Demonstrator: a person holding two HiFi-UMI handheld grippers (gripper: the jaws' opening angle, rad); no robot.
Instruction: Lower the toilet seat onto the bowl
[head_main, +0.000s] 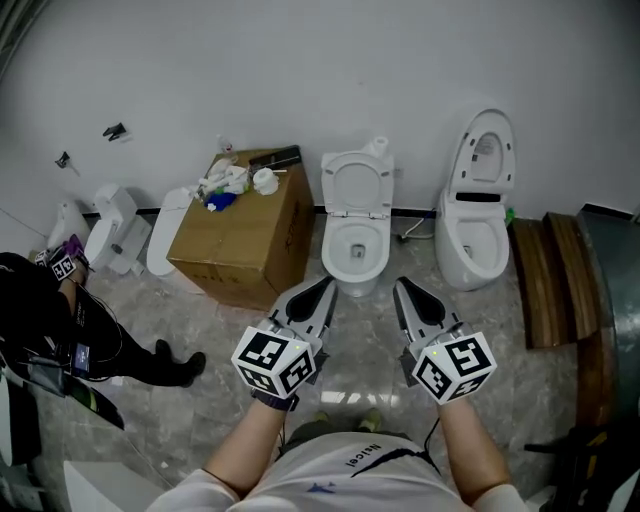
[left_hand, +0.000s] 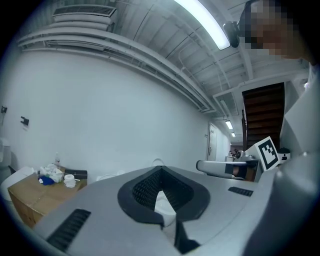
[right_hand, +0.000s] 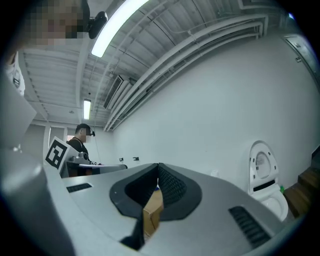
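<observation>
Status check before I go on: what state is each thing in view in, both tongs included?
toilet seat: raised upright
bowl: uncovered
second toilet: lid up
cardboard box: closed, clutter on top
left tongs: shut, empty
right tongs: shut, empty

A plain white wall (head_main: 300, 70) fills the upper half of the head view and meets a grey marbled tile floor (head_main: 200, 330). A cardboard box (head_main: 250, 240) stands left of centre, and dark wooden planks (head_main: 545, 280) lie at the right edge. In the left gripper view a strip light (left_hand: 200, 22) crosses the top centre.
</observation>
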